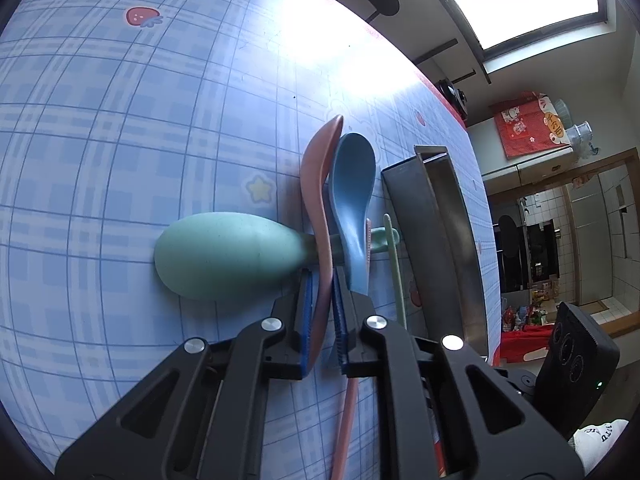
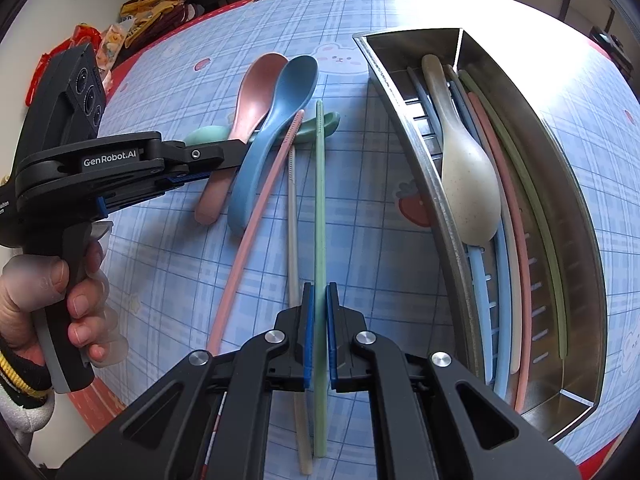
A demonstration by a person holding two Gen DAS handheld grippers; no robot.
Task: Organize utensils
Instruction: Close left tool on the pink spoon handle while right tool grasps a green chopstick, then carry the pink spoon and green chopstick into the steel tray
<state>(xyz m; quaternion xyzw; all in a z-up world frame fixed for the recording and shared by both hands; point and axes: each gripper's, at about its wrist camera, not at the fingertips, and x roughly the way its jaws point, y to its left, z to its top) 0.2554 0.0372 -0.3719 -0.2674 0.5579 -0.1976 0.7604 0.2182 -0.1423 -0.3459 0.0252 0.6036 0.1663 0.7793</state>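
Observation:
On the blue plaid tablecloth lie a pink spoon [image 2: 252, 96], a blue spoon [image 2: 280, 120], a green spoon [image 1: 224, 256], a pink chopstick [image 2: 256, 208], a beige chopstick [image 2: 294, 240] and a green chopstick [image 2: 319, 200]. My left gripper [image 1: 324, 292] is shut on the pink spoon's handle [image 1: 316, 208]. My right gripper [image 2: 319, 292] is shut on the green chopstick. A steel utensil tray [image 2: 576, 208] at the right holds a beige spoon [image 2: 468, 184] and several chopsticks.
The steel tray also shows in the left wrist view [image 1: 424, 232], close to the right of the spoons. The table's red edge [image 2: 92, 408] runs near my left hand. Snack bags and clutter [image 2: 160, 4] lie beyond the far left edge.

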